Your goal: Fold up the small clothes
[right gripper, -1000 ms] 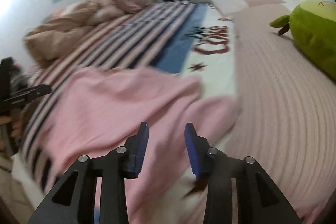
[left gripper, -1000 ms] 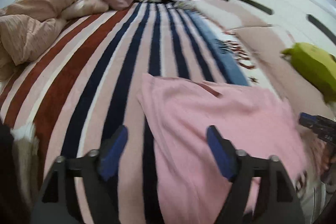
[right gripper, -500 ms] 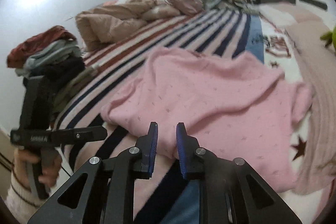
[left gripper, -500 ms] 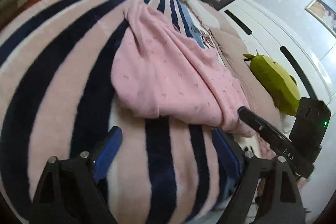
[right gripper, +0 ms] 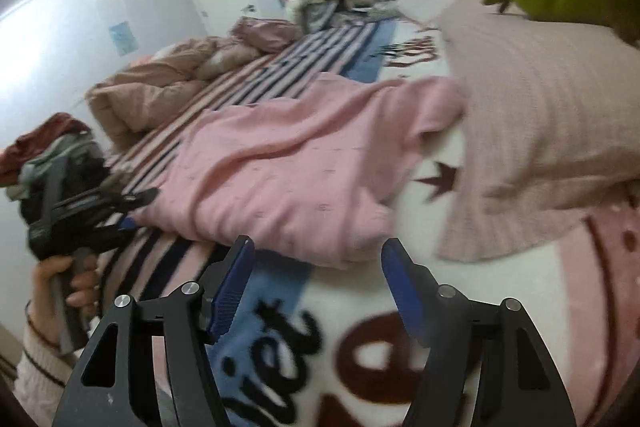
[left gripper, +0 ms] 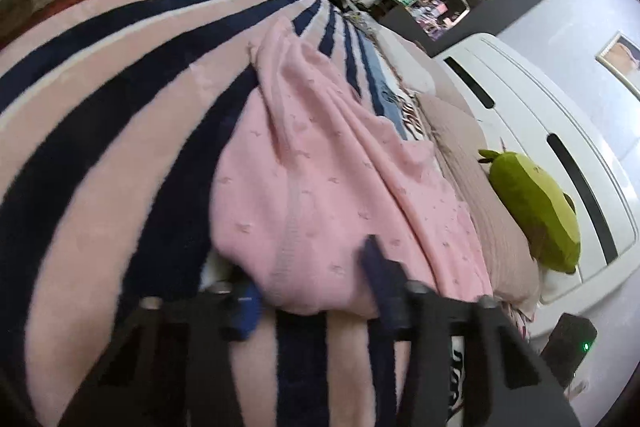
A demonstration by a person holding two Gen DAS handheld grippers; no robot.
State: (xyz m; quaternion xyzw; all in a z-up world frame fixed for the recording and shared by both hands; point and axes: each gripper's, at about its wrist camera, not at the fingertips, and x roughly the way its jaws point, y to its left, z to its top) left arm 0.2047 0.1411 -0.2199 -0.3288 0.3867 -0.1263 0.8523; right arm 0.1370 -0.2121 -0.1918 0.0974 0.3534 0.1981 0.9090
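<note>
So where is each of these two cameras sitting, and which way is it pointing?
Left wrist: rides on the left tool, looking along its fingers over the pink sweater toward a green plush toy; only its own fingers show.
Right wrist: rides on the right tool, open, looking across the bed at the sweater's near edge; the person's left hand shows, gripping the other tool.
Shared: the pink sweater, striped blanket and plush toy.
</note>
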